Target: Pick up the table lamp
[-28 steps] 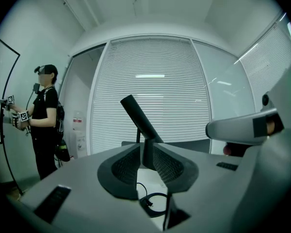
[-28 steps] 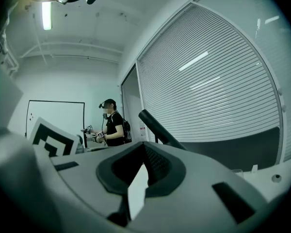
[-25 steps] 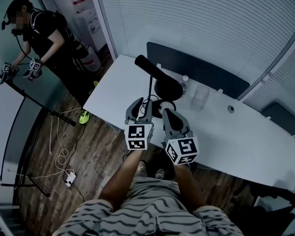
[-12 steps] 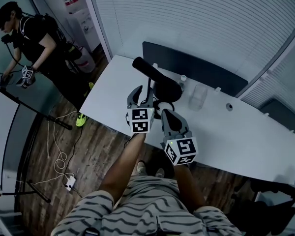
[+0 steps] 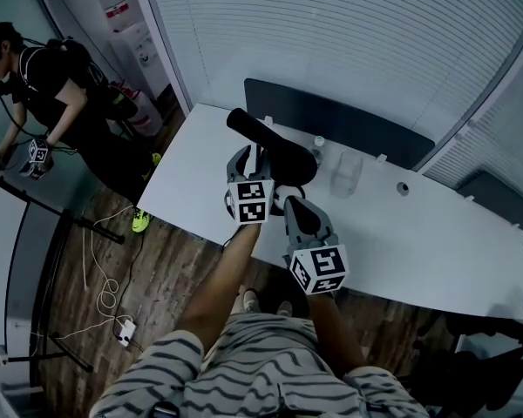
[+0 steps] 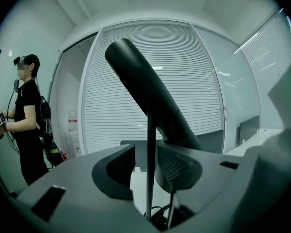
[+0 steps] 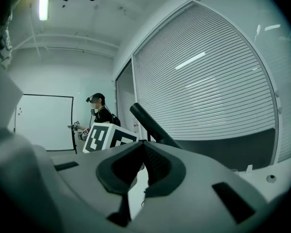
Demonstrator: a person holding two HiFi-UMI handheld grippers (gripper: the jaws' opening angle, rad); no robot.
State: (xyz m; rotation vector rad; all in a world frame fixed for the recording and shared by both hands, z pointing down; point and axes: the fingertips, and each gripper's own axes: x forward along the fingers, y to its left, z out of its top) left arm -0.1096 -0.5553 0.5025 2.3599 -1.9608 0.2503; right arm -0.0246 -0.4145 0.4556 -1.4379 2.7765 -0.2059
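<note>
The table lamp stands on the white table (image 5: 436,242). It has a black tube head (image 5: 270,142), a thin upright stem (image 6: 150,164) and a round base (image 5: 285,192) with a coiled cord. My left gripper (image 5: 254,157) is open, and its jaws reach past the stem on either side. In the left gripper view (image 6: 146,152) a gap shows between the stem and each pad. Just right of the lamp base, over the table's near edge, my right gripper (image 5: 298,200) is shut and empty; its tips (image 7: 143,147) meet.
A clear cup (image 5: 344,174) and a small bottle (image 5: 318,144) stand behind the lamp. A dark panel (image 5: 349,120) runs along the table's far side, before slatted blinds. A person (image 5: 52,85) holding grippers stands at the far left. Cables (image 5: 105,268) lie on the wooden floor.
My left gripper has moved forward to the lamp and opened, so the stem now stands between its jaws. The right gripper has stayed put.
</note>
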